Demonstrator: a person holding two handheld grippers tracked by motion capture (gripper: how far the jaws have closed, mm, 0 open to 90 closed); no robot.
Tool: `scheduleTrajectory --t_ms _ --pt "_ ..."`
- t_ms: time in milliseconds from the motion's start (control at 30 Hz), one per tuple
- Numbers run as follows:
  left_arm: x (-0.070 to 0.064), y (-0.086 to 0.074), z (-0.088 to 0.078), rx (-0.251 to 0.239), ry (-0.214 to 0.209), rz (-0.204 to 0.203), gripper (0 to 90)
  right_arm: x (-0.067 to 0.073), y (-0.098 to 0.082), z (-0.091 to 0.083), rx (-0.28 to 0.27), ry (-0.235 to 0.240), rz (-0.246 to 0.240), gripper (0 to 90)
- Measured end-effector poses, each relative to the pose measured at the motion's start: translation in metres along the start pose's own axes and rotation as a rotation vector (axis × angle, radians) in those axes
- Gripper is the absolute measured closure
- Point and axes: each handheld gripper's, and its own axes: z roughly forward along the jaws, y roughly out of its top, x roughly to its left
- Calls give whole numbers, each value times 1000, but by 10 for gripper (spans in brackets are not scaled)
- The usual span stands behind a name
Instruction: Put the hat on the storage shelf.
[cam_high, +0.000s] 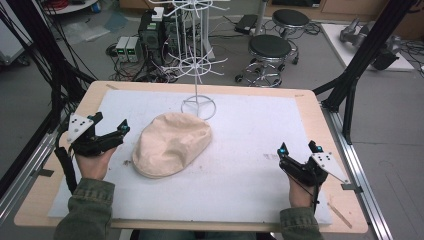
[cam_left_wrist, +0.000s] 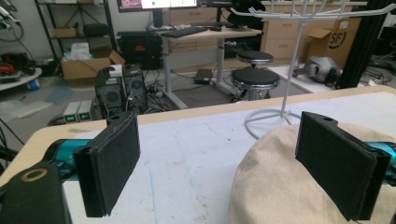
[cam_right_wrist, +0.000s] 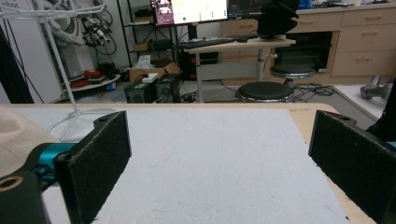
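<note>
A beige fabric cap (cam_high: 172, 144) lies crown-up on the white mat (cam_high: 250, 175), left of centre. Just behind it stands a white wire hanger rack (cam_high: 196, 60), its ring base (cam_high: 198, 107) close to the cap's far edge. My left gripper (cam_high: 111, 121) is open just left of the cap. In the left gripper view the left gripper (cam_left_wrist: 224, 163) holds nothing, and its right pad (cam_left_wrist: 338, 163) overlaps the cap (cam_left_wrist: 280, 186). My right gripper (cam_high: 298, 147) is open at the mat's right side, well apart from the cap. The right gripper (cam_right_wrist: 224, 163) has only bare mat between its pads.
The mat covers a wooden table (cam_high: 320, 107) with a bare rim all round. Black frame struts (cam_high: 357, 65) rise at both far corners. Two black stools (cam_high: 270, 50), computer boxes (cam_high: 150, 32) and cables sit on the floor beyond the far edge.
</note>
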Motion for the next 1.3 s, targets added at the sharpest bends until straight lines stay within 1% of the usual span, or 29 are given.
scheduleTrajectory --t_ms 100,233,300,400,467,600,633,667,733,867,900,1033,1100,1233,1300 --pt "2 6 7 24 -16 0 142 1 0 1 0 0 -6 49" --pt "2 12 14 43 -38 6 142 1 0 1 -1 -1 -7 49" --pt "2 12 19 57 -50 3 144 0 0 1 0 1 0 49" --pt "3 10 28 82 -62 -9 144 0 0 2 3 1 2 49" --pt "2 8 32 96 -67 -10 144 0 0 2 3 3 -1 49" --pt "-1 7 43 146 -87 14 143 1 0 2 5 9 -3 49" --pt "-3 7 47 170 -97 32 144 1 0 2 6 10 -3 49" --pt "-4 6 48 172 -97 35 144 1 0 2 6 10 -3 49" --pt "-6 6 52 194 -108 37 144 1 0 2 4 10 -4 48" --pt "-6 6 59 224 -110 39 144 1 0 2 6 12 -2 49" --pt "-6 7 61 238 -113 44 144 1 0 2 6 12 -3 49" --pt "-7 8 69 269 -129 50 146 1 -1 3 9 13 -1 48" --pt "-9 6 76 305 -138 67 147 1 -1 4 9 14 1 49" --pt "-9 3 87 360 -160 67 147 1 -1 3 8 19 -1 49" --pt "-10 3 93 388 -176 80 147 1 -1 4 8 22 -1 49"
